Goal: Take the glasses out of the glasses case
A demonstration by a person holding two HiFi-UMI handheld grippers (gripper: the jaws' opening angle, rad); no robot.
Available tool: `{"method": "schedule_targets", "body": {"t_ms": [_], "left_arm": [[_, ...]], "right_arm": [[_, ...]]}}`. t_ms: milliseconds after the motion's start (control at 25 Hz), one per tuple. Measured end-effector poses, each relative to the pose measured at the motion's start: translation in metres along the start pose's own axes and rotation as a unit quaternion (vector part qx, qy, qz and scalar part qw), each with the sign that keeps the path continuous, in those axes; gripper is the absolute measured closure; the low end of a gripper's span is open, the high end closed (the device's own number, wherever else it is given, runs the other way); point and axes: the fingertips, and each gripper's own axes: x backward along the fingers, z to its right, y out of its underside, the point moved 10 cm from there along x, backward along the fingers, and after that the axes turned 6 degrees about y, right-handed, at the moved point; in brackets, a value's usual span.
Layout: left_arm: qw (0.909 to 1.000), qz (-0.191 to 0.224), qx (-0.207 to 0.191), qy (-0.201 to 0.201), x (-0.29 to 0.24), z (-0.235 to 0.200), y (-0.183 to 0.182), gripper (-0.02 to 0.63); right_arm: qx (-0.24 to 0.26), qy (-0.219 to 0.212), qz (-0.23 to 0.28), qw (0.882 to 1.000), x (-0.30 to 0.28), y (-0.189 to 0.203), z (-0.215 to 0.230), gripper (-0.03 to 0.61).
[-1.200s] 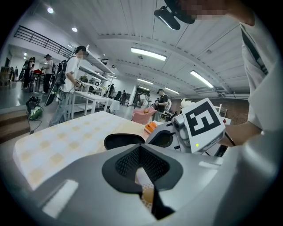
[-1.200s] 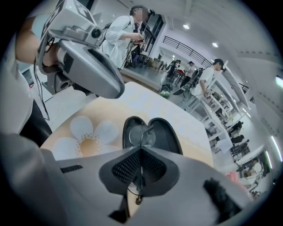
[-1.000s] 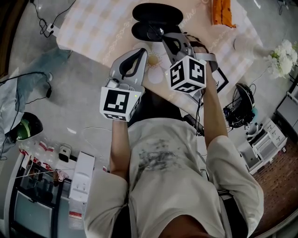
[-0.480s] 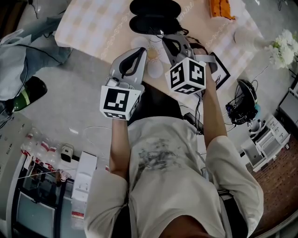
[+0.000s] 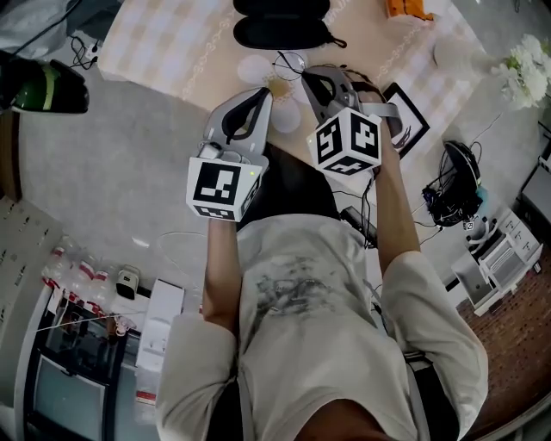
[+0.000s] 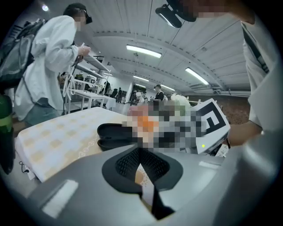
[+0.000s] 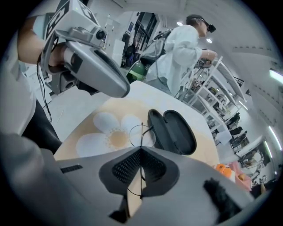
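Observation:
The black glasses case (image 5: 280, 21) lies open and empty at the table's far side; it also shows in the right gripper view (image 7: 172, 130) and the left gripper view (image 6: 116, 134). Thin wire-rimmed glasses (image 5: 291, 62) hang over the flower print, clear of the case. My right gripper (image 5: 307, 73) is shut on the glasses' wire arm, and one lens (image 7: 143, 134) shows just past its jaws (image 7: 140, 152). My left gripper (image 5: 263, 93) hovers beside it at the table's near edge, shut with nothing between its pads (image 6: 140, 152).
The checked tablecloth (image 5: 172, 43) covers the table. A framed picture (image 5: 405, 108), an orange object (image 5: 405, 9) and white flowers (image 5: 521, 73) stand at the right. A green bottle (image 5: 43, 86) is off the table's left. A person in white (image 6: 48, 66) stands beyond the table.
My right gripper has drawn the glasses back out of the case toward the table's near edge. The case now sits farther from both grippers. The left gripper stays shut beside it.

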Motion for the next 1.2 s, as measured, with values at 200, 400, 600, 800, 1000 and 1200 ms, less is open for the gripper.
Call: {"method": "schedule_targets", "body": {"t_ms": [200,400,600,800,1000,1200], "left_arm": [[1.0000,-0.003,0.001,0.000,0.003,0.007,0.007,0.605],[1.0000,-0.008,0.001,0.004,0.003,0.011,0.013,0.606],[0.9999,-0.012,0.003,0.004,0.004,0.013,0.019,0.604],[0.9999,-0.015,0.007,0.000,0.008,0.012,0.024,0.605],[0.9998,-0.018,0.007,-0.002,0.009,0.014,0.027,0.606],[0.9998,-0.020,0.007,0.000,0.008,0.016,0.028,0.604]], "right_arm": [[-0.005,-0.004,0.001,1.000,0.004,0.003,-0.010,0.560],[-0.012,-0.011,0.002,1.000,0.003,0.007,-0.019,0.560],[-0.013,-0.018,0.000,1.000,0.000,0.009,-0.026,0.560],[-0.012,-0.025,-0.001,1.000,-0.004,0.010,-0.032,0.560],[-0.011,-0.031,-0.001,0.999,-0.007,0.012,-0.036,0.560],[-0.011,-0.035,-0.002,0.999,-0.008,0.016,-0.038,0.560]]}}
